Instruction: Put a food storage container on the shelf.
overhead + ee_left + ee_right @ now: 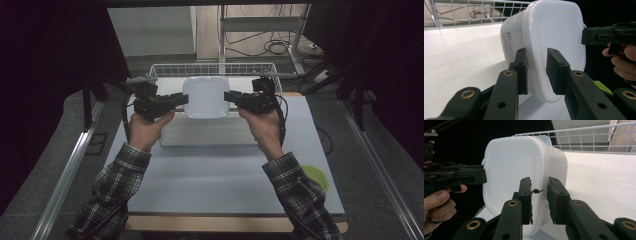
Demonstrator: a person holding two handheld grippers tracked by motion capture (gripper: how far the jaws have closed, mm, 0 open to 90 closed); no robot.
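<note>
Left gripper (183,99) and right gripper (228,96) each pinch the lid rim of a white lidded container (206,96), at its nine and three o'clock edges, holding it above the table (220,175) just before the wire basket (165,69). Uneven lift could let the rim slip from the narrow jaws. Lid faces up; its long axis runs twelve to six.

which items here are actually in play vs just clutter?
In play:
- white lidded container, gripped at its rim from both sides
- left gripper, fingers across the lid edge
- right gripper, fingers across the opposite edge

Lying about:
- wire basket behind the container
- white tray beneath it
- green item at the table's right edge
</note>
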